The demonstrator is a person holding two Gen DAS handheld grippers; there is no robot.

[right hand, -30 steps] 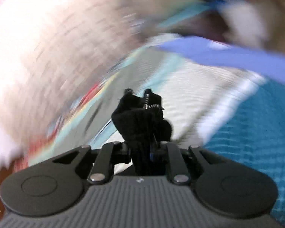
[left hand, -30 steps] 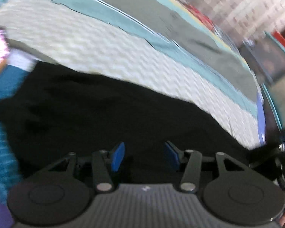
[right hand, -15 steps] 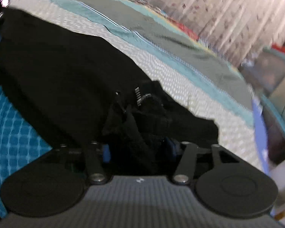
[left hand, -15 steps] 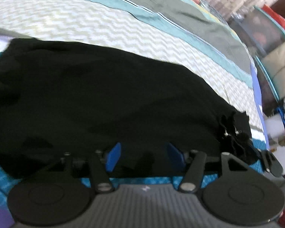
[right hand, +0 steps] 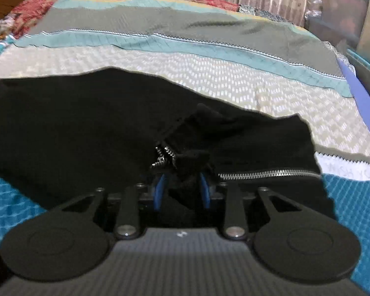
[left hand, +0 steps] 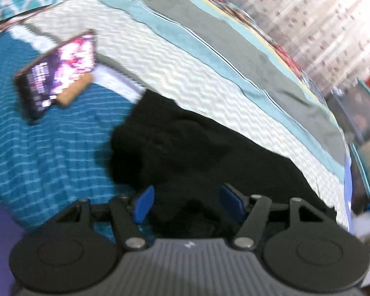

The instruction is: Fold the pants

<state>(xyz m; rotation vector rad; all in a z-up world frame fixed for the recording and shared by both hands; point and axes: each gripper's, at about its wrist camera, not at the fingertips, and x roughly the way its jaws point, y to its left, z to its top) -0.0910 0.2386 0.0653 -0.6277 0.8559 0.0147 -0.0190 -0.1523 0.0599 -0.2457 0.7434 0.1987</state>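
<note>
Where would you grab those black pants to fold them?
Probably at the zippered end of the black pants, coming in low from the near side. There the cloth bunches into a raised ridge beside the zipper, and the right gripper already pinches it. The left gripper is open over flatter fabric.

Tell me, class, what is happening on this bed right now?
A person with a gripper in each hand is folding black pants spread on a patterned bedspread. The right gripper is pinching a bunch of the fabric near a zipper. The left gripper is open over another part of the pants. A book lies off to the side on the bed.
</note>
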